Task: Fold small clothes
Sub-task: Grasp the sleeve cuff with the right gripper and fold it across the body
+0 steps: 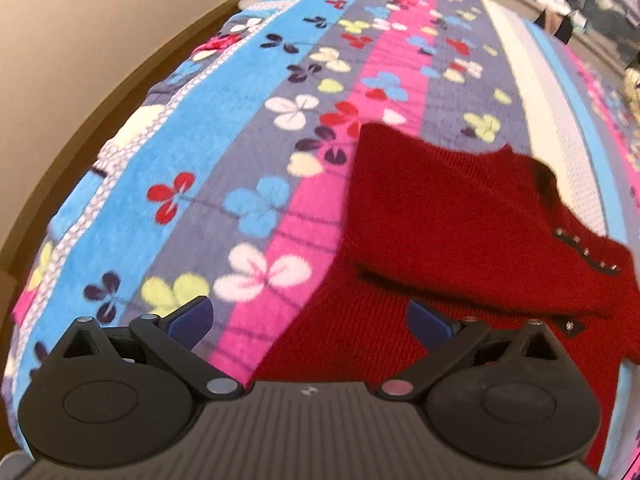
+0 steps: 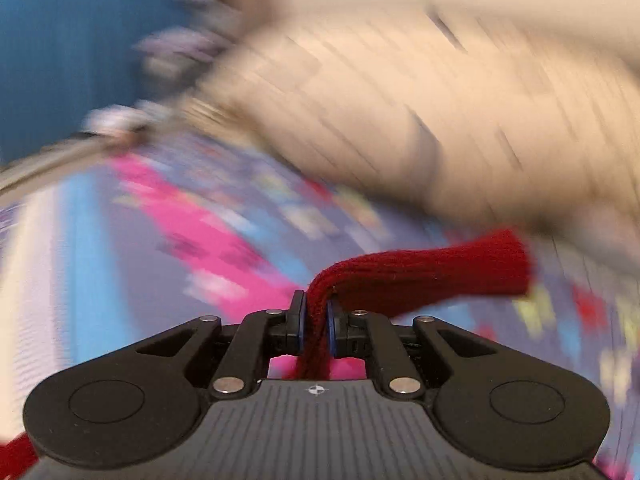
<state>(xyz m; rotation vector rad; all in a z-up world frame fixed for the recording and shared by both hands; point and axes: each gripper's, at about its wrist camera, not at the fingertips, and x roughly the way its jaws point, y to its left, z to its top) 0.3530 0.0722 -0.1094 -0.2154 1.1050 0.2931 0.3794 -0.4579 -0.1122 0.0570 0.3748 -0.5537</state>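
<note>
A small dark red knit sweater (image 1: pixel 448 216) lies on the flowered blanket (image 1: pixel 248 160), one part folded over, a row of metal studs near its right edge. My left gripper (image 1: pixel 310 320) hovers over the sweater's near left edge, jaws wide open, nothing between the blue pads (image 1: pixel 192 316). In the right wrist view, my right gripper (image 2: pixel 316 320) is shut on a strip of the red knit (image 2: pixel 432 268), which sticks out to the right past the fingers, lifted above the blanket (image 2: pixel 200 232). That view is heavily blurred.
The striped blanket covers a bed that drops off at the left toward a beige wall and brown skirting (image 1: pixel 60 80). Cluttered items sit far back right (image 1: pixel 552 0). A blurred beige wall (image 2: pixel 400 100) and a blue surface (image 2: pixel 60 60) fill the right wrist view.
</note>
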